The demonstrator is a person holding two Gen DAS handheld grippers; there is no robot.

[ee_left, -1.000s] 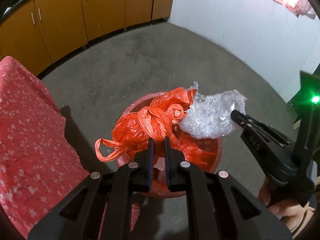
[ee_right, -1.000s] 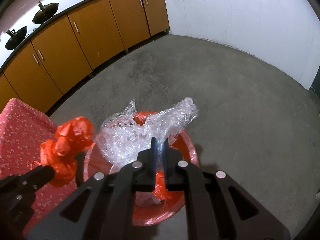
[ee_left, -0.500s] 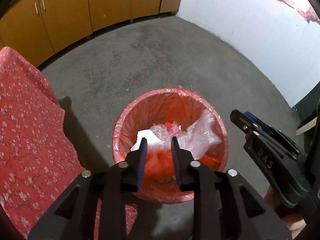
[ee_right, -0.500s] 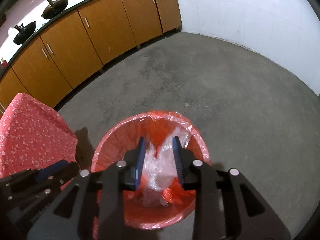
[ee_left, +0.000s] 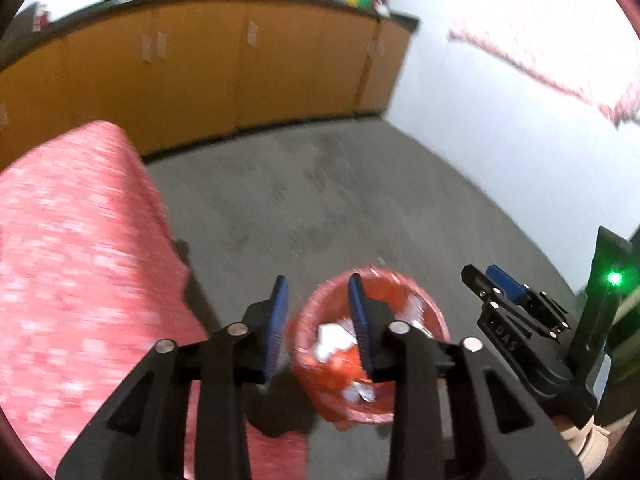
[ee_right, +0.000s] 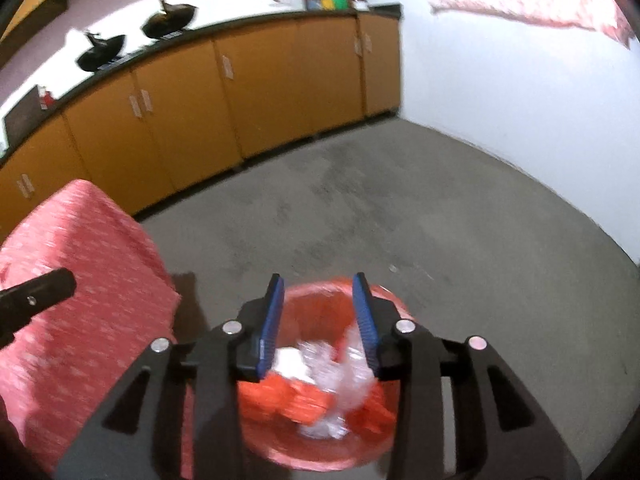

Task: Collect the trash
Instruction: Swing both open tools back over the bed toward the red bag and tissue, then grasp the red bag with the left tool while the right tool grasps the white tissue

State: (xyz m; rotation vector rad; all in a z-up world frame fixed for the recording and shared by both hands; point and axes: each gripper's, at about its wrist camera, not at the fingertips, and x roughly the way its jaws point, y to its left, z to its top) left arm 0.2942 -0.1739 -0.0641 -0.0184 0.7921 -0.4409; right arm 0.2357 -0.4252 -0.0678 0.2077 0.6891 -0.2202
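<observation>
Above the red bin (ee_right: 384, 300), right gripper (ee_right: 318, 312) and left gripper (ee_left: 316, 312) both opening, empty, right hand (ee_left: 584, 438) only in left view.

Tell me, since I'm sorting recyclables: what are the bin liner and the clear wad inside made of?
Bin liner: looks like thin glossy red plastic film, crinkled over the rim. Clear wad: probably translucent bubble wrap, crumpled and shiny; blur hides any bubbles.

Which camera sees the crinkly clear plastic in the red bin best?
The right wrist view. There the clear plastic lies in the middle of the red bin, seen between the open fingers. In the left wrist view the plastic is only a small blurry patch, partly behind a finger.
</observation>
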